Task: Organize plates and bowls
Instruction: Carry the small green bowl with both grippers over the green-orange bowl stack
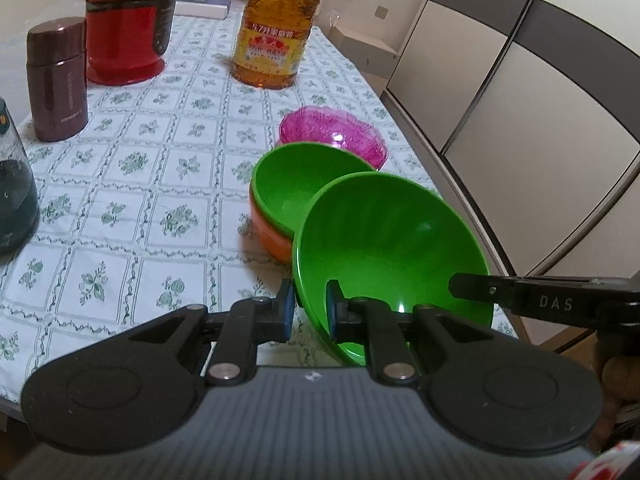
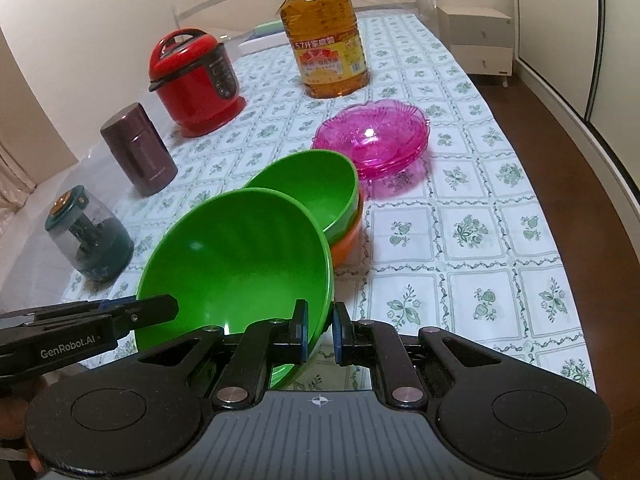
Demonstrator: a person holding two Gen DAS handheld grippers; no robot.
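Both grippers are clamped on the same big green bowl (image 1: pixel 392 240), one on each side of its rim. The left gripper (image 1: pixel 310 310) pinches the rim's near left edge between its blue pads (image 1: pixel 286 312); in its own view the right gripper (image 1: pixel 472 288) reaches in from the right onto the opposite edge. From the right wrist, the right gripper (image 2: pixel 320 334) nips the rim at the bowl's right side, and the left gripper (image 2: pixel 160 306) comes in from the left.

The bowl is tilted, its opening facing the cameras, its far rim overlapping a second green bowl (image 1: pixel 304 184) nested inside an orange bowl (image 1: pixel 272 236); whether it touches them I can't say. Just behind that stack stands a pink translucent dish (image 2: pixel 372 140).

Further out on the floral tablecloth (image 2: pixel 480 240): a large bottle of cooking oil (image 2: pixel 326 48), a red electric cooker (image 2: pixel 196 80), a maroon flask (image 2: pixel 140 148) and a small dark green chopper jar (image 2: pixel 90 236) over to the left.
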